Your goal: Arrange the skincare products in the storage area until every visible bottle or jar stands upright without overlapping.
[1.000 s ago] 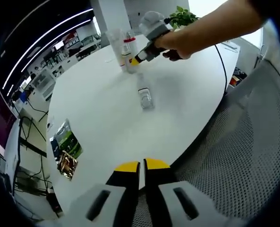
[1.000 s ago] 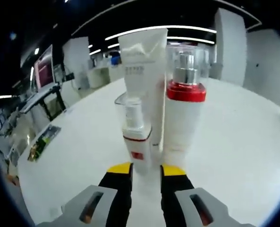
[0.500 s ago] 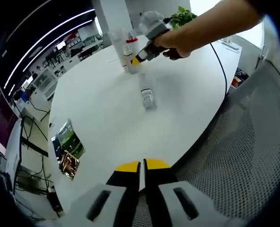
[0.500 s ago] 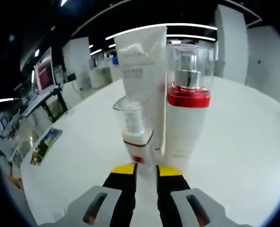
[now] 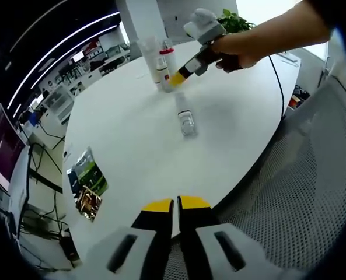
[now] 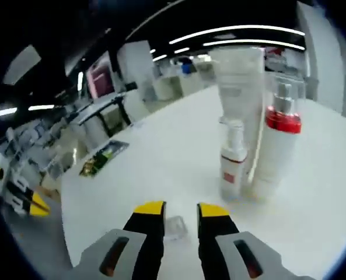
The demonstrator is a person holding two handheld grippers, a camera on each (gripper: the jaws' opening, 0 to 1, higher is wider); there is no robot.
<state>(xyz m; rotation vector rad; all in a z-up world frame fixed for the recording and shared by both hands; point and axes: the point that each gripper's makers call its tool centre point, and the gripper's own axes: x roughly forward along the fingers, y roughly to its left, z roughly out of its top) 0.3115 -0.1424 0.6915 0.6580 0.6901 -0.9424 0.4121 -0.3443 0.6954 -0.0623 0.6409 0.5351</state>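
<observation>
On the white round table [image 5: 132, 146], a tall white tube [image 6: 241, 111], a red-collared pump bottle [image 6: 276, 149] and a small pump bottle [image 6: 233, 158] stand upright, close together. A clear bottle [image 5: 186, 118] lies on its side nearer the table's edge than that group. The right gripper [image 6: 180, 210] hovers before the small pump bottle, jaws narrowly parted and empty, while the left gripper [image 5: 175, 204] sits at the table's near edge, jaws nearly closed on nothing.

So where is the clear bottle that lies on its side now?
In the left gripper view the clear bottle lies flat on the white table, apart from and nearer the camera than the three upright products, just below the right gripper.
</observation>
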